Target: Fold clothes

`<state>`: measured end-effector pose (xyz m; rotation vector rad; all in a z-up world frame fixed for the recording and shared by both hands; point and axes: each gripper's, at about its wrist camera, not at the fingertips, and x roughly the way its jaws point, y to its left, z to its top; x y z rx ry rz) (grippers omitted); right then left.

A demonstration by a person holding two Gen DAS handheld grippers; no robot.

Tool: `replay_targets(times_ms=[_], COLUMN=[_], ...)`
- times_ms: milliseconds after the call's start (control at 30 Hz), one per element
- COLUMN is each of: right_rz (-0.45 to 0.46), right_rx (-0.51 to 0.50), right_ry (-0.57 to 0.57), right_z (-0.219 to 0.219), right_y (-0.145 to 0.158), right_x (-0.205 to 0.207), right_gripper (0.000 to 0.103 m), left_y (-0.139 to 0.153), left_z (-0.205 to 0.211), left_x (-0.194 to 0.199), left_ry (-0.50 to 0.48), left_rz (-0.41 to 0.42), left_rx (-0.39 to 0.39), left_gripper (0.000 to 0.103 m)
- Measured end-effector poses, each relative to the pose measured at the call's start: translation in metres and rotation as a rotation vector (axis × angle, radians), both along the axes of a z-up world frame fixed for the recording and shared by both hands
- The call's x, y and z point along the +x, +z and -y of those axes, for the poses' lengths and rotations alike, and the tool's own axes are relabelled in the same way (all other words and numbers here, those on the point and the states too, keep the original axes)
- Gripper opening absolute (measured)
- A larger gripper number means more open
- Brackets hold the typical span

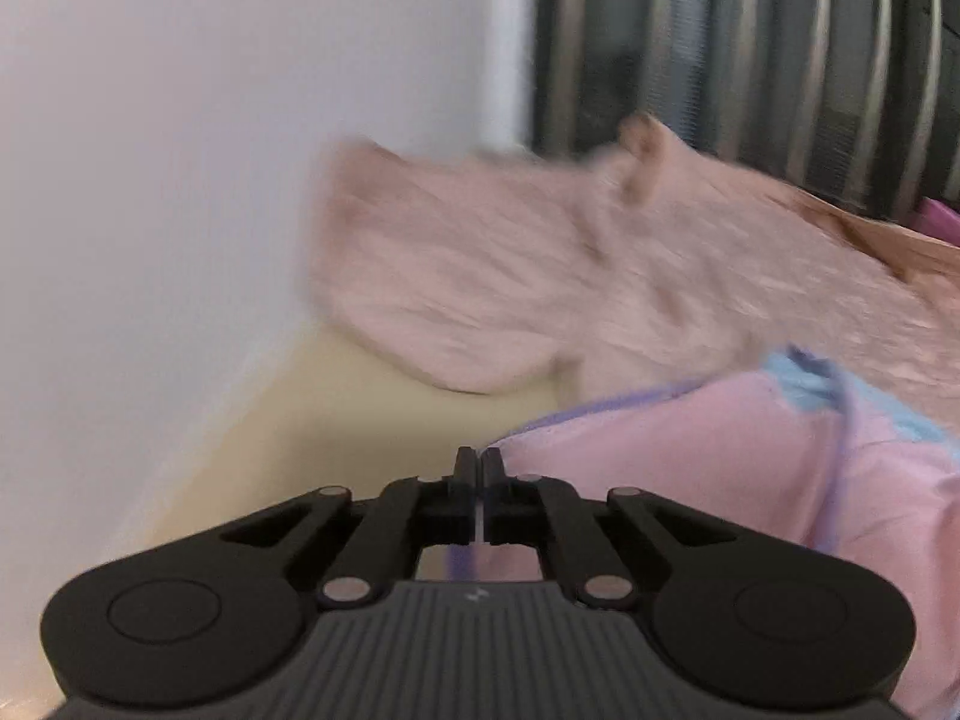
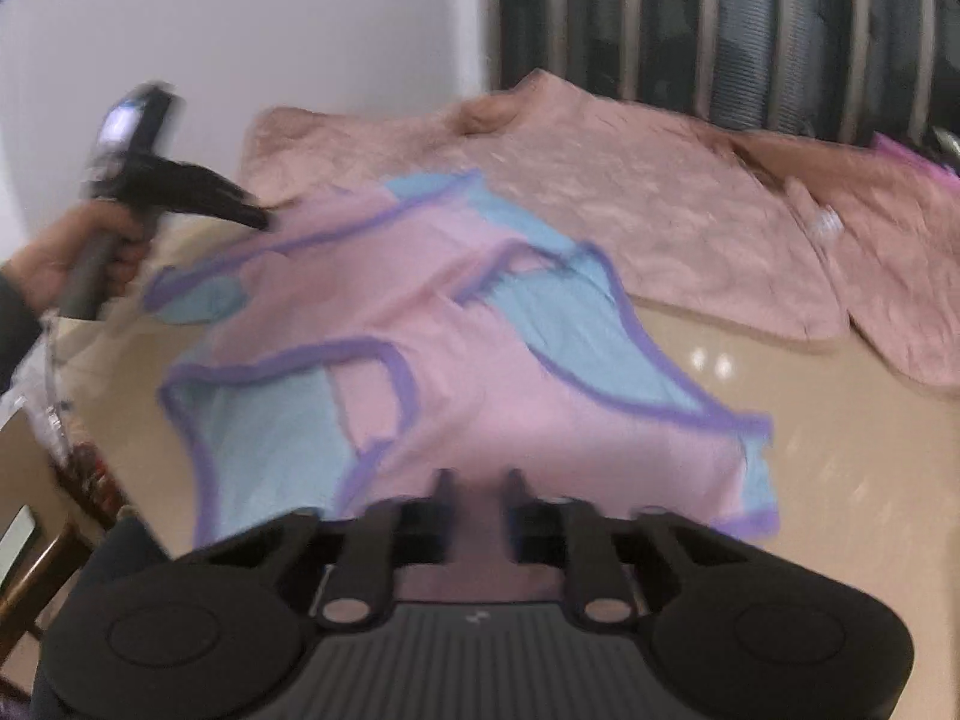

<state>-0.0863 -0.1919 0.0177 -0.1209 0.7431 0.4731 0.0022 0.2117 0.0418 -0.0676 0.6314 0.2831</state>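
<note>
A pink and light-blue garment with purple trim [image 2: 456, 348] lies spread on the beige table [image 2: 840, 450]. My left gripper [image 1: 478, 457] is shut on the garment's purple-trimmed edge [image 1: 690, 468]; in the right wrist view it [image 2: 252, 213] is at the garment's far left corner, held by a hand. My right gripper [image 2: 478, 480] is open, its fingers over the pink near edge of the garment, nothing between them.
A peach-pink garment [image 2: 630, 198] lies spread behind, also in the left wrist view [image 1: 510, 276]. A white wall [image 1: 180, 150] is on the left, a dark striped surface [image 2: 750, 30] at the back. A magenta item [image 2: 918, 162] sits far right. A chair [image 2: 36, 546] stands left.
</note>
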Motion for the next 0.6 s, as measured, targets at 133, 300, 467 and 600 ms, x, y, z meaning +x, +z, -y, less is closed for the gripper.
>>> replay_targets(times_ms=[133, 300, 467, 600], right_rz=[0.008, 0.015, 0.083, 0.111], right_rx=[-0.039, -0.085, -0.022, -0.039], right_ry=[-0.043, -0.060, 0.034, 0.094], right_z=[0.014, 0.030, 0.031, 0.022], right_y=[-0.002, 0.005, 0.025, 0.026], right_x=[0.003, 0.010, -0.016, -0.048], right_gripper=[0.000, 0.005, 0.016, 0.020], left_y=[-0.007, 0.000, 0.018, 0.025], left_z=[-0.006, 0.005, 0.029, 0.061], left_x=[-0.070, -0.080, -0.049, -0.086], left_ry=[0.097, 0.013, -0.167, -0.501], left_rz=[-0.006, -0.019, -0.026, 0.022], left_rx=[0.012, 0.131, 0.137, 0.033], left_gripper=[0.002, 0.055, 0.059, 0.063])
